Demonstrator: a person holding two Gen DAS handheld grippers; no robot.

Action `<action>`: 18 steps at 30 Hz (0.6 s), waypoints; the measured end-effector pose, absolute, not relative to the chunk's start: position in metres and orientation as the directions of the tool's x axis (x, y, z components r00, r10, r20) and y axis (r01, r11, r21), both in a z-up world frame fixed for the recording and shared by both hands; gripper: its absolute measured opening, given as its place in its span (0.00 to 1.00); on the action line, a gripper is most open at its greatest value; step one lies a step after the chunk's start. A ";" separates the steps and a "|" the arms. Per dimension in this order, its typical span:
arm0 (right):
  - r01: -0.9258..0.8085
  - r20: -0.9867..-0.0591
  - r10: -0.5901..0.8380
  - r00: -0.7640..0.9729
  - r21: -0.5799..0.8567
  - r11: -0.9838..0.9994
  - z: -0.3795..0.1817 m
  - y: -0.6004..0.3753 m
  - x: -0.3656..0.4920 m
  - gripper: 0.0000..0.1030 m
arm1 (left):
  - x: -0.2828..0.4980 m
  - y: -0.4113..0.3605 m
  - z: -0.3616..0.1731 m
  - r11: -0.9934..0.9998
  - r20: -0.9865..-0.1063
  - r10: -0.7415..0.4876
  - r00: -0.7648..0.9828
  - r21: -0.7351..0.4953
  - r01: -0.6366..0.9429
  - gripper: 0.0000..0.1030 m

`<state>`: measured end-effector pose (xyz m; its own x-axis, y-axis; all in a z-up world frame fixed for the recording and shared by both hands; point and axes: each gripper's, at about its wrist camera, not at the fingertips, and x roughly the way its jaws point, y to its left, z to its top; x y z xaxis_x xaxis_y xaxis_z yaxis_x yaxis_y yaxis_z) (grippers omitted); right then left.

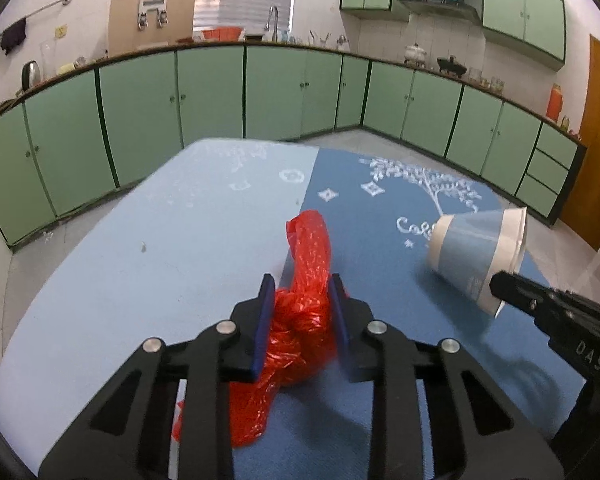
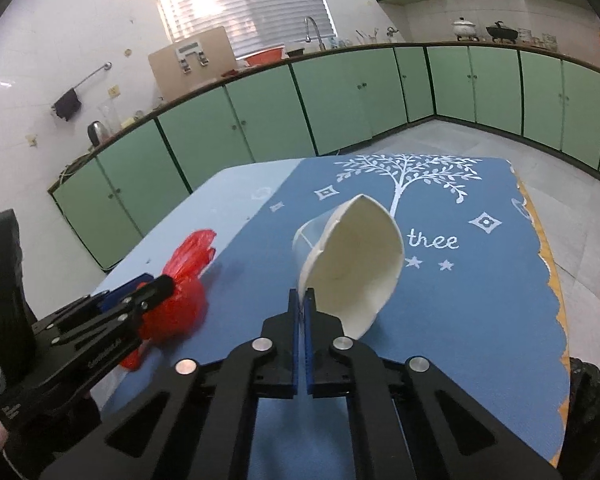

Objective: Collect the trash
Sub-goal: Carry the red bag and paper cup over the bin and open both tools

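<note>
Trash lies in two pieces on the blue table point(image 1: 148, 280), one at each tongs; the left tongs point(image 1: 302, 282) have closed partway round a crumpled red plastic bag point(image 1: 308, 252), pads pressing its bunched middle, its long axis running straight ahead along the fingers; the right tongs point(image 2: 301, 295) are pinched nearly shut on the rim of a paper cup point(image 2: 360, 264), which tilts on its side with its mouth toward the right wrist camera and its base pointing away; each hand is nearest its own piece, bag left of cup; no bin is clearly in view, so the carry direction cannot be judged.
</note>
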<state>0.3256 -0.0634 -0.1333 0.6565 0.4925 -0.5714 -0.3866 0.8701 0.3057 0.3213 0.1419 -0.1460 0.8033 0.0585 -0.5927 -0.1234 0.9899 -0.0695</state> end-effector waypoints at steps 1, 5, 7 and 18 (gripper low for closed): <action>-0.389 -0.567 0.496 0.658 0.308 0.868 -0.132 -0.064 0.323 0.02 | 0.317 0.141 -0.143 0.990 -0.577 0.062 0.814 -0.068 -0.124 0.24; -0.388 -0.536 0.497 0.682 0.311 0.868 -0.119 -0.074 0.307 0.02 | 0.303 0.141 -0.134 0.987 -0.533 0.057 0.844 -0.097 -0.128 0.24; -0.383 -0.522 0.491 0.698 0.308 0.871 -0.111 -0.082 0.299 0.02 | 0.297 0.138 -0.130 0.987 -0.517 0.049 0.855 -0.108 -0.122 0.23; -0.289 -0.469 0.385 0.795 0.266 0.920 -0.072 -0.147 0.253 0.02 | 0.267 0.070 -0.093 0.989 -0.423 -0.095 0.901 -0.143 0.037 0.23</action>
